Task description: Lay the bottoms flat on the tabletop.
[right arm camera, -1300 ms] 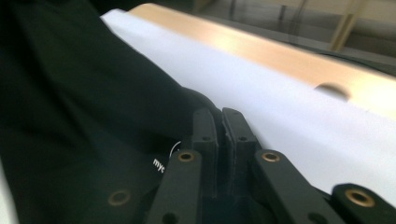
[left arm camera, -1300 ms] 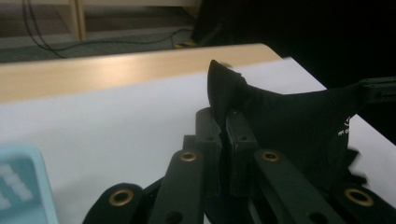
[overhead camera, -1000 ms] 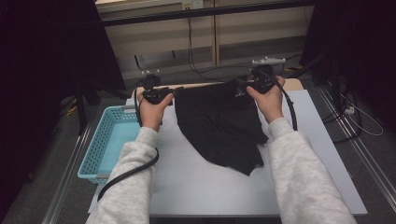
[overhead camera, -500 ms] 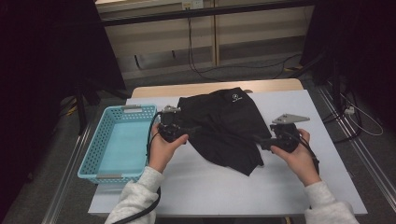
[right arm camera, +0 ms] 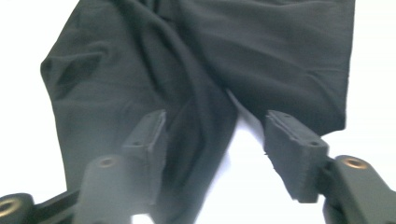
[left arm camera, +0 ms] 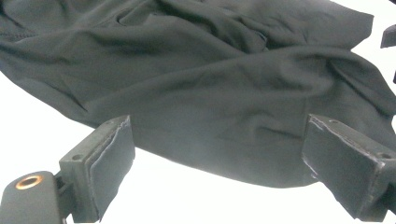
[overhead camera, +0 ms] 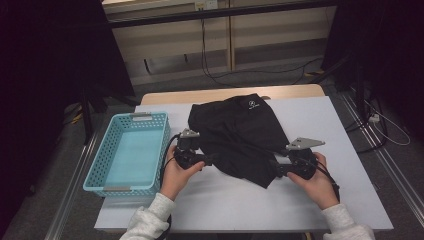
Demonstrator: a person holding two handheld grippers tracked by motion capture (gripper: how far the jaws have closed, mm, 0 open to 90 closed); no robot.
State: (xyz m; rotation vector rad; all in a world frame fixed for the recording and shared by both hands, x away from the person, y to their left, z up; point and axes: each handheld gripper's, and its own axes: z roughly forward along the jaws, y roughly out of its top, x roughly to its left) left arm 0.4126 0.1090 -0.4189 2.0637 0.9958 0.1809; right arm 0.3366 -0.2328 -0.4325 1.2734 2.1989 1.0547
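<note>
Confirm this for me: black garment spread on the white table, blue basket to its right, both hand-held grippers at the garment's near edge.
One thing is off: in the high view the blue basket stands to the left of the black garment, beside the left hand-held gripper. The rest holds: the garment lies on the white table, with the right hand-held gripper also at its near edge.

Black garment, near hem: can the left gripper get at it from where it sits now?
Probably yes. The left gripper has its jaws wide apart, and they have just been opening. The black garment lies flat on the white table, its hem right ahead between the jaws, with nothing in the way.
</note>
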